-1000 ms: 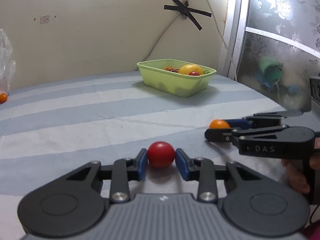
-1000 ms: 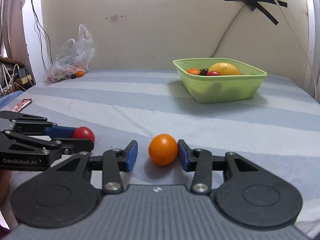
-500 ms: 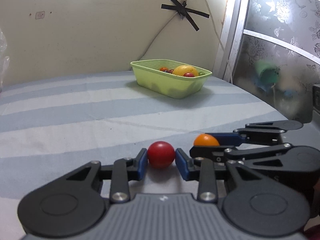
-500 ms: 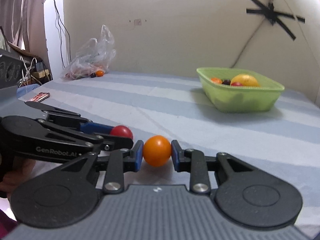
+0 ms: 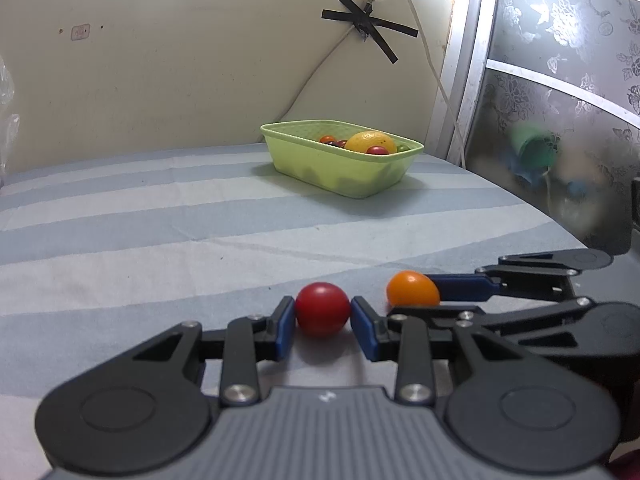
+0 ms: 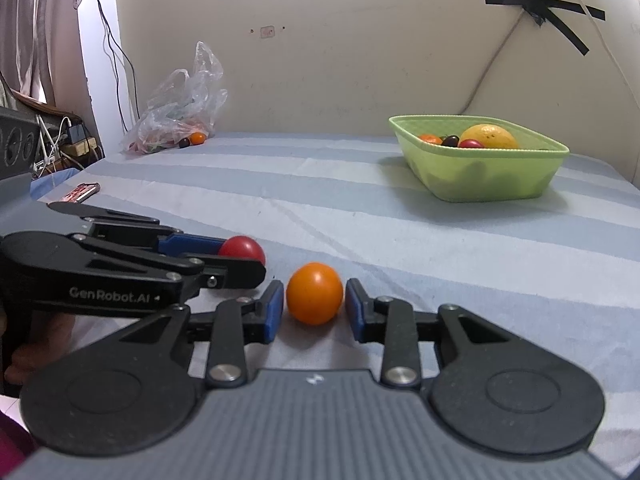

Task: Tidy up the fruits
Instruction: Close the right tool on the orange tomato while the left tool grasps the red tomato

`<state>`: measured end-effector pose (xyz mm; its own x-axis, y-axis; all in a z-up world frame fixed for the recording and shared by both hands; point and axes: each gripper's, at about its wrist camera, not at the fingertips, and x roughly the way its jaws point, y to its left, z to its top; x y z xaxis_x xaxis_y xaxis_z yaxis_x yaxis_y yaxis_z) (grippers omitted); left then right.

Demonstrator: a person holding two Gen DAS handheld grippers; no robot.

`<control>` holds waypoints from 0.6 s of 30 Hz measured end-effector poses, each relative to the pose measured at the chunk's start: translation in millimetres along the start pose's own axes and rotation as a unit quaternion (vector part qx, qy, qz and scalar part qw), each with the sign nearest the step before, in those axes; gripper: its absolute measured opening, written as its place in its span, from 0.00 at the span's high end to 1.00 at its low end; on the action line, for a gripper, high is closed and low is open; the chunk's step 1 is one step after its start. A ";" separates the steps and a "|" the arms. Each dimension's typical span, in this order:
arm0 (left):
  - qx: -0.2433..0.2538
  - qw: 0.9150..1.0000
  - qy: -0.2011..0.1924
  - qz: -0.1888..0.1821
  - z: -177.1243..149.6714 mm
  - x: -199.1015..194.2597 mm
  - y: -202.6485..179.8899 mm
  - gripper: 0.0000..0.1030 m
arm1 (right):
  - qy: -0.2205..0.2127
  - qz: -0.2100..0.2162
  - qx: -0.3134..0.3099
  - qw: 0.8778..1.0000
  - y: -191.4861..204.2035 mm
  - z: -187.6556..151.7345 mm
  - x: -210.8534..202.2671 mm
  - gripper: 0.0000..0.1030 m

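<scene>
the left gripper (image 5: pixel 323 322) pinches a round red fruit (image 5: pixel 322 309). the right gripper (image 6: pixel 315 309) has just spread a little, its pads a hair off a round orange fruit (image 6: pixel 315 298), on the striped bed sheet (image 6: pixel 360 216).

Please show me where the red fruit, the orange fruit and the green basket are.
red fruit (image 5: pixel 322 309): left wrist view, its front face.
orange fruit (image 6: pixel 315 293): right wrist view, its middle.
green basket (image 6: pixel 486 178): right wrist view, its front wall.
</scene>
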<state>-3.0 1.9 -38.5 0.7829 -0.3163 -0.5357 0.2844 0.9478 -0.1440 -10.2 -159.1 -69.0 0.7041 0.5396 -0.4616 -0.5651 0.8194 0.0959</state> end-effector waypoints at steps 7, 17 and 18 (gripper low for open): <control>0.002 1.000 0.000 0.003 -0.6 -0.5 -1.8 0.70 | -0.002 -0.011 -0.028 1.000 7.7 -2.1 0.7 0.63; 0.003 1.000 -0.001 0.003 -0.5 -0.2 -1.3 0.70 | -0.003 -0.011 -0.025 1.000 7.3 -2.6 0.8 0.63; 0.003 1.000 -0.001 0.003 -0.5 -0.2 -1.2 0.70 | -0.003 -0.011 -0.026 1.000 7.1 -2.7 0.8 0.63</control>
<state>-3.8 0.9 -38.6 0.7852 -0.3109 -0.5356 0.2829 0.9494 -0.1364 -14.7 -153.4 -71.1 0.7194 0.5223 -0.4579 -0.5702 0.8206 0.0402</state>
